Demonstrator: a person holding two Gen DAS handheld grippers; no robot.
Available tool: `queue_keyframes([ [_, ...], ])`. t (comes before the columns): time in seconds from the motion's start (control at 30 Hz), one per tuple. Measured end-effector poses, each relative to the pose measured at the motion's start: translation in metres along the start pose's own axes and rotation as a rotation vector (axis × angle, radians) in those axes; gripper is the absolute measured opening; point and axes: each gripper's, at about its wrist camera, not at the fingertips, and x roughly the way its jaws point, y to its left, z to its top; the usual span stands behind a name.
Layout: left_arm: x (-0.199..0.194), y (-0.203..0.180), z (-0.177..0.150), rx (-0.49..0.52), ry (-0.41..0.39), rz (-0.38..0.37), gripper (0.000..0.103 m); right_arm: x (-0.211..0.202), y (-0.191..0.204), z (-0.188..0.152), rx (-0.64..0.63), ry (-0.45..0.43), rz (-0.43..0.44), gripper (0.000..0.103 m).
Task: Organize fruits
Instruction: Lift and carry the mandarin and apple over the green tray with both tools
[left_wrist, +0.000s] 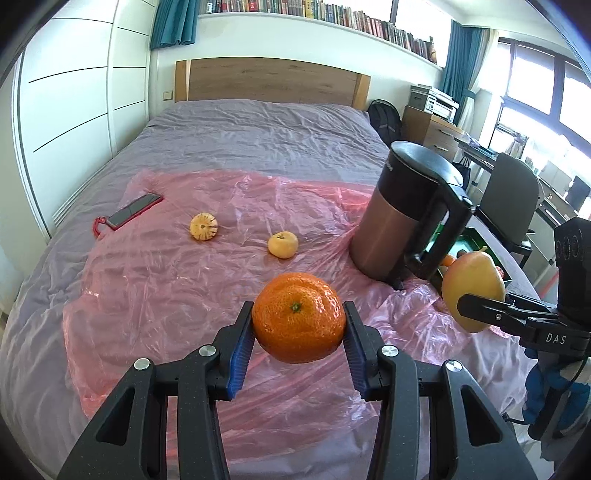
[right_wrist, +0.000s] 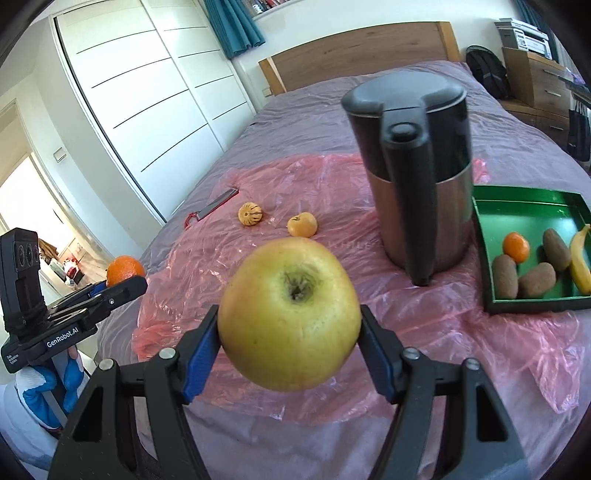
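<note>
My left gripper (left_wrist: 298, 328) is shut on a large orange (left_wrist: 298, 320) and holds it above the pink plastic sheet (left_wrist: 166, 280); the orange also shows in the right wrist view (right_wrist: 125, 270). My right gripper (right_wrist: 290, 338) is shut on a yellow-green apple (right_wrist: 290, 314), held above the sheet; the apple shows at the right of the left wrist view (left_wrist: 472, 288). A green tray (right_wrist: 524, 206) at the right holds a small orange (right_wrist: 516, 246), three kiwis (right_wrist: 537, 278) and a banana (right_wrist: 580, 258). A striped yellow fruit (left_wrist: 203, 226) and a small yellow-orange fruit (left_wrist: 283, 244) lie on the sheet.
A tall metal kettle (right_wrist: 417, 166) with a black lid and handle stands on the sheet just left of the tray, also in the left wrist view (left_wrist: 406, 214). A phone with a red strap (left_wrist: 133, 211) lies at the sheet's far left. The bed (left_wrist: 258, 133) extends behind.
</note>
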Motion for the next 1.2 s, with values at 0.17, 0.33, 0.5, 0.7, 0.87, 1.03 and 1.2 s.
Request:
queue_keyframes([
  [0.17, -0.002, -0.035, -0.002, 0.035, 0.011, -0.048, 0.04, -0.038, -0.024, -0.011, 0.036, -0.043, -0.046, 0.093],
  [0.33, 0.001, -0.074, -0.003, 0.092, 0.032, -0.102, 0.04, -0.071, -0.055, -0.02, 0.096, -0.09, -0.096, 0.093],
  [0.5, 0.006, -0.115, 0.002, 0.142, 0.048, -0.165, 0.04, -0.093, -0.085, -0.025, 0.148, -0.124, -0.152, 0.093],
  [0.7, 0.021, -0.16, 0.01, 0.194, 0.076, -0.221, 0.04, -0.117, -0.122, -0.029, 0.199, -0.154, -0.199, 0.094],
  [0.87, 0.04, -0.198, 0.018, 0.239, 0.103, -0.265, 0.04, -0.13, -0.155, -0.03, 0.238, -0.17, -0.235, 0.094],
  [1.03, 0.063, -0.236, 0.029, 0.278, 0.127, -0.302, 0.04, -0.135, -0.186, -0.021, 0.254, -0.178, -0.269, 0.093],
  [1.2, 0.089, -0.27, 0.042, 0.31, 0.148, -0.33, 0.04, -0.132, -0.22, -0.006, 0.27, -0.191, -0.294, 0.094],
])
